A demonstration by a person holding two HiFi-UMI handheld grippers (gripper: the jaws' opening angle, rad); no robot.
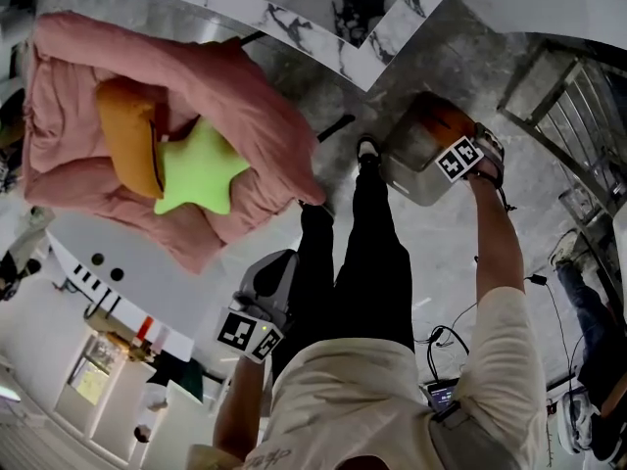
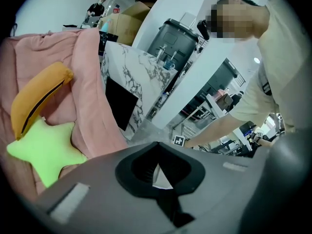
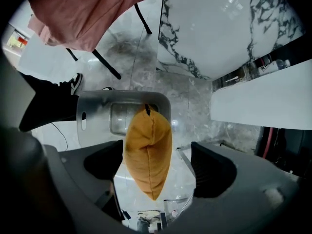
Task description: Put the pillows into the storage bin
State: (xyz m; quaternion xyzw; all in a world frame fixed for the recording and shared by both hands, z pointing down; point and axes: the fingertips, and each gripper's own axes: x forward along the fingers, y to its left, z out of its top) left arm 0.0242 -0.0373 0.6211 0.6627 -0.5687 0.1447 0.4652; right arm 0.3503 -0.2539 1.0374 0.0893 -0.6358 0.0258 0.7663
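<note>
In the right gripper view an orange pillow [image 3: 148,150] hangs on edge between the wide-apart jaws of my right gripper [image 3: 157,146]. Neither pad presses on it. Below it stands the translucent grey storage bin [image 3: 92,111]. In the head view the right gripper [image 1: 453,160] is over the bin [image 1: 409,179], with the pillow [image 1: 441,120] at its mouth. A second orange pillow [image 1: 127,135] and a green star pillow [image 1: 201,169] lie on a pink blanket [image 1: 235,86]. My left gripper [image 1: 272,274] is shut and empty, low and near the body; its own view shows its jaw tips [image 2: 157,143] touching.
The person's black-trousered legs [image 1: 367,253] stand between the blanket and the bin. A marble counter [image 1: 323,27] runs behind. A metal rack [image 1: 578,116] and another person's legs [image 1: 588,311] are at the right. Cables [image 1: 441,341] lie on the floor.
</note>
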